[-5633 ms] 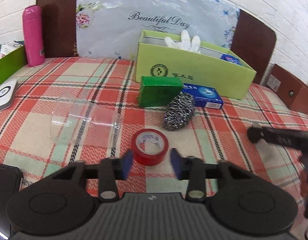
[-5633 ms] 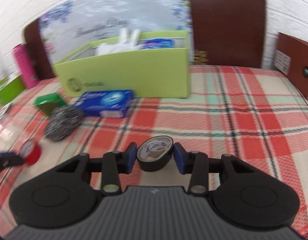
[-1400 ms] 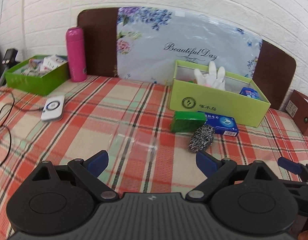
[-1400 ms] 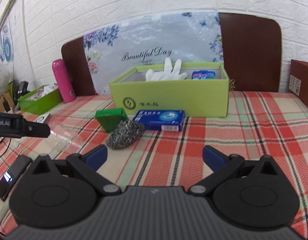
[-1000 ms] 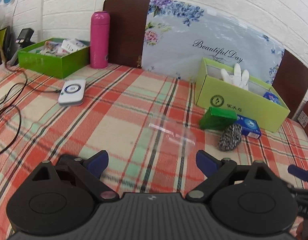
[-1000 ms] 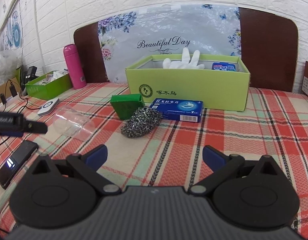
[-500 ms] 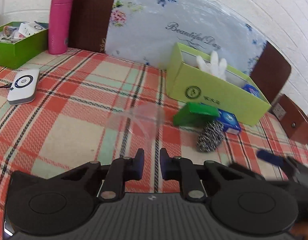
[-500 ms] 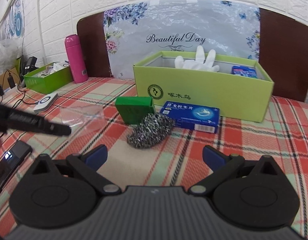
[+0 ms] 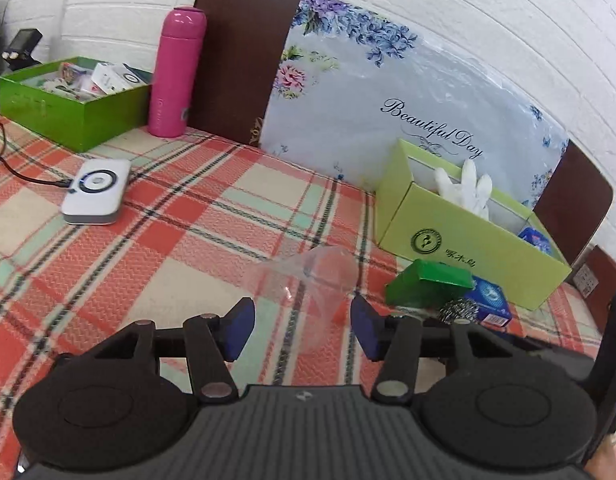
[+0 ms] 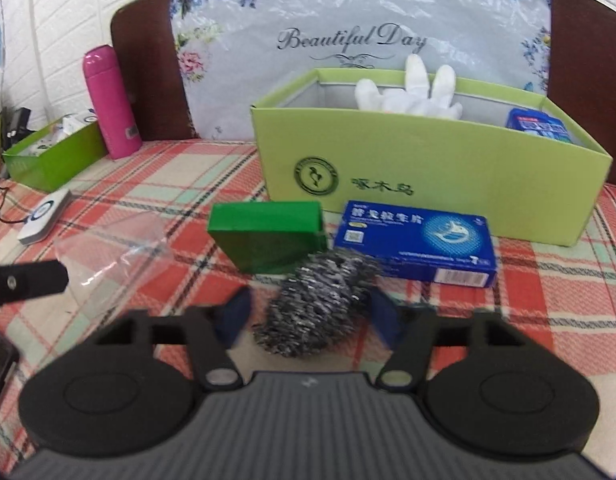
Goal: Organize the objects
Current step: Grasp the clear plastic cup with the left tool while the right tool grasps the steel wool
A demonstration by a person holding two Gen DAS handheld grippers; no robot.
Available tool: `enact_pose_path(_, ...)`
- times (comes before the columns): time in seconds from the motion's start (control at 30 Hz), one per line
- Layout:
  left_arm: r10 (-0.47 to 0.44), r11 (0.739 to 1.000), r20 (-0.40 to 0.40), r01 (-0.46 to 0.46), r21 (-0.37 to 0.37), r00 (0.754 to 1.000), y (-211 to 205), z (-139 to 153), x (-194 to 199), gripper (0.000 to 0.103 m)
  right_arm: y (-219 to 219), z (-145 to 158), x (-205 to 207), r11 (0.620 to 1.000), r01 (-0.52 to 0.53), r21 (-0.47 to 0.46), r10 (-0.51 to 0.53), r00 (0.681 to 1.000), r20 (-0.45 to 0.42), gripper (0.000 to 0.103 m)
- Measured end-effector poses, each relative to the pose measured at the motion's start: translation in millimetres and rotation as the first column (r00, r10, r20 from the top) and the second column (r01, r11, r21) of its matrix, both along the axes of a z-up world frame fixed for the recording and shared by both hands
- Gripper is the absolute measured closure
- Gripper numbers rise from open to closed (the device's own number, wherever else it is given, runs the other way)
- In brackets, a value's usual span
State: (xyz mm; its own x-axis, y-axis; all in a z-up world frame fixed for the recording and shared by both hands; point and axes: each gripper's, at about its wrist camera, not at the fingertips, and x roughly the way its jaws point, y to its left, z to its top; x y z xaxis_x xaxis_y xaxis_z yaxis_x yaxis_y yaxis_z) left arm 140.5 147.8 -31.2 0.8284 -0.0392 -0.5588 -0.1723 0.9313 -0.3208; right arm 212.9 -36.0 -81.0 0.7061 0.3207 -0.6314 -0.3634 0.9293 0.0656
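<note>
A clear plastic cup (image 9: pixel 316 276) lies on its side on the plaid cloth, just ahead of my left gripper (image 9: pixel 303 326), which is open with the cup's near end between its blue pads. It also shows at the left of the right wrist view (image 10: pixel 107 252). A steel wool scourer (image 10: pixel 320 300) lies between the pads of my right gripper (image 10: pixel 310 318), which is open around it. Behind the scourer are a green box (image 10: pixel 267 236) and a blue box (image 10: pixel 416 242). A lime box (image 10: pixel 428 168) holds white gloves (image 10: pixel 412 92).
A pink bottle (image 9: pixel 175 72), a dark green tray of small items (image 9: pixel 67 100) and a white device with a cable (image 9: pixel 95 192) stand at the left. A floral board (image 9: pixel 388 104) leans on brown chair backs. A brown box (image 9: pixel 600 276) is at far right.
My left gripper was shut half a second ago and has opened around the near end of the cup. My right gripper moved forward and narrowed around the scourer.
</note>
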Motion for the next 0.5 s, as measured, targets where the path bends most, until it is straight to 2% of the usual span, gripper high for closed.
enact_pose_path(0.07, -0.022, 1.000, -0.009, 0.022, -0.022, 1.000, -3, -2, 6, 0.050, -9, 1, -5, 1.000, -0.005, 0.023, 0.005, 1.000, 0.002, 0.059)
enact_pose_path(0.17, -0.060, 0.997, -0.035, 0.058, -0.050, 0.998, -7, -7, 13, 0.064, -23, 4, -18, 0.999, -0.012, 0.031, 0.012, 1.000, 0.009, 0.060)
enact_pose_path(0.27, -0.061, 0.995, -0.039, 0.058, -0.077, 0.997, -10, -11, 13, 0.064, -37, 8, -37, 0.999, -0.039, 0.019, 0.039, 0.999, 0.013, 0.060)
enact_pose_path(0.4, -0.046, 0.998, -0.026, 0.045, -0.040, 0.999, -14, -10, 23, 0.066, -52, 10, -63, 0.997, -0.076, 0.009, 0.076, 0.997, -0.004, 0.060)
enact_pose_path(0.43, -0.049, 0.998, -0.028, 0.048, -0.035, 0.998, -15, -10, 27, 0.069, -56, 11, -69, 0.997, -0.074, 0.002, 0.074, 0.997, -0.001, 0.060)
enact_pose_path(0.47, -0.052, 0.998, -0.039, 0.051, -0.032, 0.998, -15, -10, 30, 0.083, -59, 11, -74, 0.997, -0.073, -0.007, 0.073, 0.997, 0.005, 0.059)
enact_pose_path(0.5, -0.062, 0.997, -0.049, 0.060, -0.037, 0.997, -16, -10, 32, 0.091, -61, 11, -77, 0.997, -0.072, -0.013, 0.072, 0.997, 0.005, 0.058)
